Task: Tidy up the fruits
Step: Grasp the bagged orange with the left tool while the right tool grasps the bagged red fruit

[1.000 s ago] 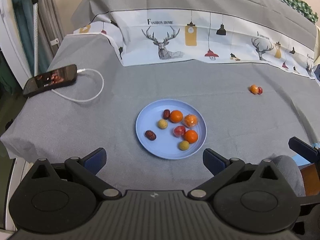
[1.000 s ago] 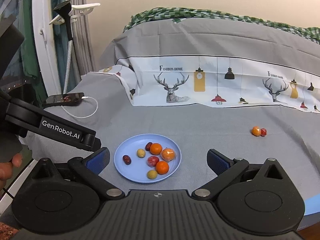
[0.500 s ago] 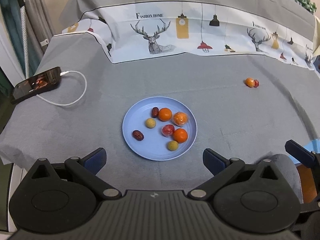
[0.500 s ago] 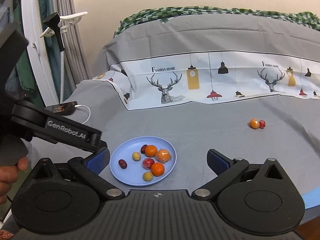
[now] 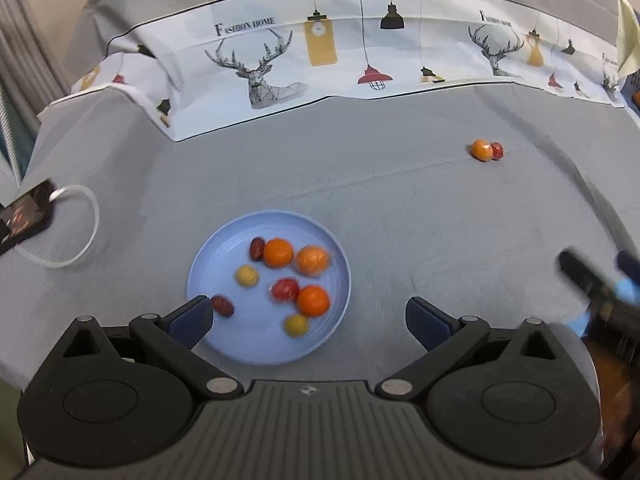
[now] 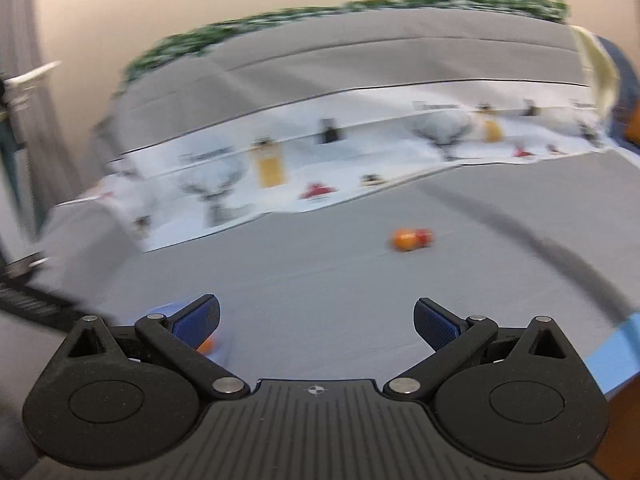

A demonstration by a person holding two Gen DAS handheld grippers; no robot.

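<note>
While both tongs — left tongs (image 5: 308,318) and right tongs (image 6: 317,320) — gape wide with nothing between them, the blue plate (image 5: 336,264) of fruit sits lower centre in the left view. A loose orange fruit (image 5: 481,149) touches a red one (image 5: 497,151) — upper right, on the grey bedsheet (image 5: 400,208).

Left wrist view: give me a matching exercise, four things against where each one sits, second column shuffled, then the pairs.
Things:
1. blue plate
2. phone
3. orange and red fruit pair
4. deer-print cloth

Places:
A. far right on the grey sheet, off the plate
B. draped across the back
C. left edge, white cable plugged in
D. near centre, holding eight small fruits

Pairs: 1-D, 2-C, 3-A, 4-B
</note>
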